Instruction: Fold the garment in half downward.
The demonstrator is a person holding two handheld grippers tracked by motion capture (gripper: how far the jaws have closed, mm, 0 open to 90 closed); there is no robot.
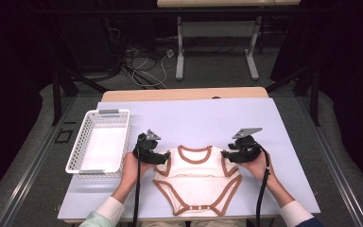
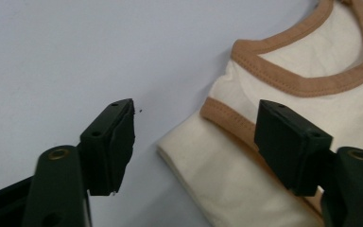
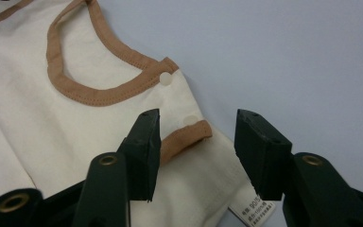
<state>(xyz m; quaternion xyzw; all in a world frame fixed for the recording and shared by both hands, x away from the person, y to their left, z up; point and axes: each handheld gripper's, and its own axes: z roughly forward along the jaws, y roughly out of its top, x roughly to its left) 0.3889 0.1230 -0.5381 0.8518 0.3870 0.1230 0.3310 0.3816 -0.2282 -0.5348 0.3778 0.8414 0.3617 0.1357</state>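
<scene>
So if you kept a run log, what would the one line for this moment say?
left gripper: open, at bodysuit sleeve | right gripper: open, at other sleeve | bodysuit: flat on table | basket: left, nothing inside

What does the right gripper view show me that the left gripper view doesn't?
Right gripper view alone: a white snap button at the neckline's end and a printed care label at the folded edge, with the right gripper open over the brown-trimmed sleeve. Left gripper view alone: the left gripper open around the opposite folded sleeve edge. Both share the cream baby bodysuit with brown trim on the pale table.
</scene>
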